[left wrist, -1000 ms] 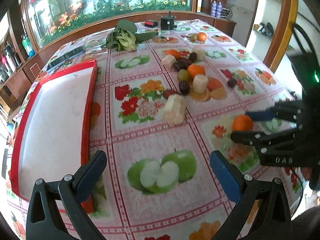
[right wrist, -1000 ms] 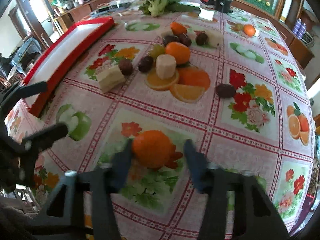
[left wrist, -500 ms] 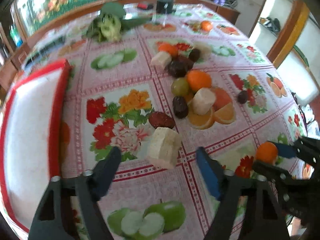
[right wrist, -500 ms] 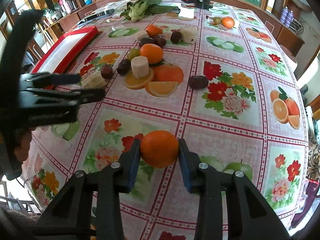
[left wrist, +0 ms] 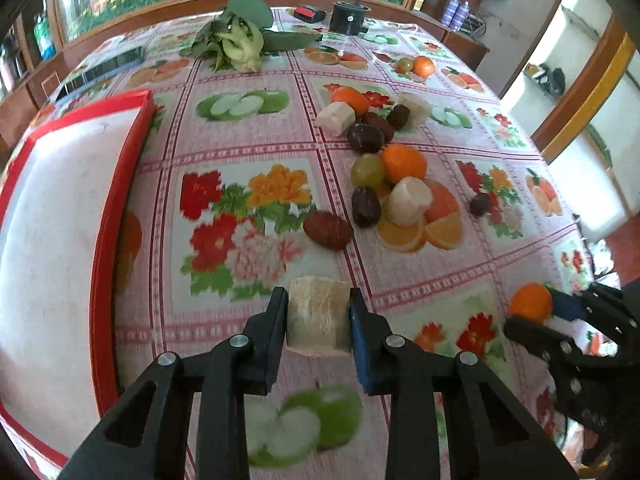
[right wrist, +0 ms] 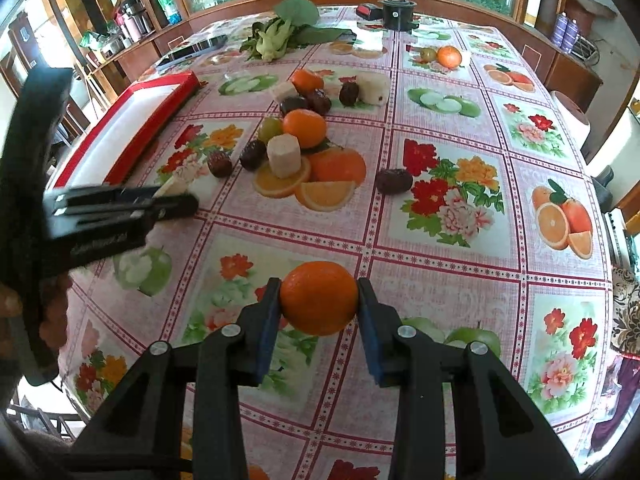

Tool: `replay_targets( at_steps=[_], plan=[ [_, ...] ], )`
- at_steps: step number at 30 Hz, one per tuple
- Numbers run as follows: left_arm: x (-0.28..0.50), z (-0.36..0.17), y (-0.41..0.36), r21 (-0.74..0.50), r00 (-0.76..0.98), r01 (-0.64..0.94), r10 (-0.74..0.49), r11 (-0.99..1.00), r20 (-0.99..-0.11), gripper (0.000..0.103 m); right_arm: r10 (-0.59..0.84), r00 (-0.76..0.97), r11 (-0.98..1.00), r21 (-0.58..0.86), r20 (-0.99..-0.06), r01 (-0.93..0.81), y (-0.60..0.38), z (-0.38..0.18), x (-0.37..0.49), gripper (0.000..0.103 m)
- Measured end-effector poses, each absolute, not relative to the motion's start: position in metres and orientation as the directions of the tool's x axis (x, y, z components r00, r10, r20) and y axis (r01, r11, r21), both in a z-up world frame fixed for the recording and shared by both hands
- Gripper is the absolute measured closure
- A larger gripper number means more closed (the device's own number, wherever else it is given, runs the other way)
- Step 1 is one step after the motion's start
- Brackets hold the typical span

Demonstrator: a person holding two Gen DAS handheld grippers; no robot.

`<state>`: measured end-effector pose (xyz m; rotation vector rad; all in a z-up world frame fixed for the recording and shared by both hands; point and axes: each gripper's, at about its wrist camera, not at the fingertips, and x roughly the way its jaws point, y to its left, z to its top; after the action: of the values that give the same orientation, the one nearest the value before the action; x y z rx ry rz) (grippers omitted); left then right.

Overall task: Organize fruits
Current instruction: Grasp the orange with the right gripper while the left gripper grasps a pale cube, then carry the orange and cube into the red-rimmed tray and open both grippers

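The left tongs (left wrist: 319,322) were closed on a pale cut chunk (left wrist: 318,320), a fingertip pressed to each side of it, just above the flowered tablecloth (left wrist: 248,128). The right tongs (right wrist: 319,304) gripped a whole orange (right wrist: 319,303) the same way, both blue pads tight against its skin. From the left camera the right tongs showed at the near right edge with that orange between their tips; from the right camera the left tongs reached in from the left, the pale chunk peeking out at their end.

Just beyond the left tongs lay a reddish-brown date (left wrist: 328,230). Farther on sat the main heap: a dark date (left wrist: 365,207), a white chunk (left wrist: 408,202), a green grape (left wrist: 368,170) and another orange (left wrist: 404,163), all crowded together. A lone dark date (left wrist: 480,204) lay apart to the right of the heap. Behind it was a second cluster with a third orange (left wrist: 352,100), a pale cube (left wrist: 337,118) and more dark dates (left wrist: 366,138).

A red-rimmed tray (left wrist: 105,280) with a white floor ran along the left side of the table, nothing in it that I could see. At the far end lay a bunch of leafy greens (left wrist: 236,42), and to its right a black round pot (left wrist: 349,20).
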<state>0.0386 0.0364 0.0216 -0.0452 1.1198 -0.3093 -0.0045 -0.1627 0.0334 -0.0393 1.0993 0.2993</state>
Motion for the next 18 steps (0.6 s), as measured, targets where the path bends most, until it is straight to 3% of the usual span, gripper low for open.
replay_targets(
  at_steps=[9, 18],
  plan=[
    [0.013, 0.054, 0.067, -0.231, 0.459, 0.202, -0.3, 0.952, -0.836, 0.074, 0.256, 0.41, 0.939, 0.125, -0.875, -0.32, -0.122, 0.045, 0.003, 0.064],
    [-0.001, 0.067, 0.138, -0.214, 0.522, 0.077, -0.223, 0.974, -0.823, 0.074, 0.357, 0.37, 0.861, 0.149, -0.858, -0.486, -0.028, 0.066, 0.018, 0.064]
  ],
)
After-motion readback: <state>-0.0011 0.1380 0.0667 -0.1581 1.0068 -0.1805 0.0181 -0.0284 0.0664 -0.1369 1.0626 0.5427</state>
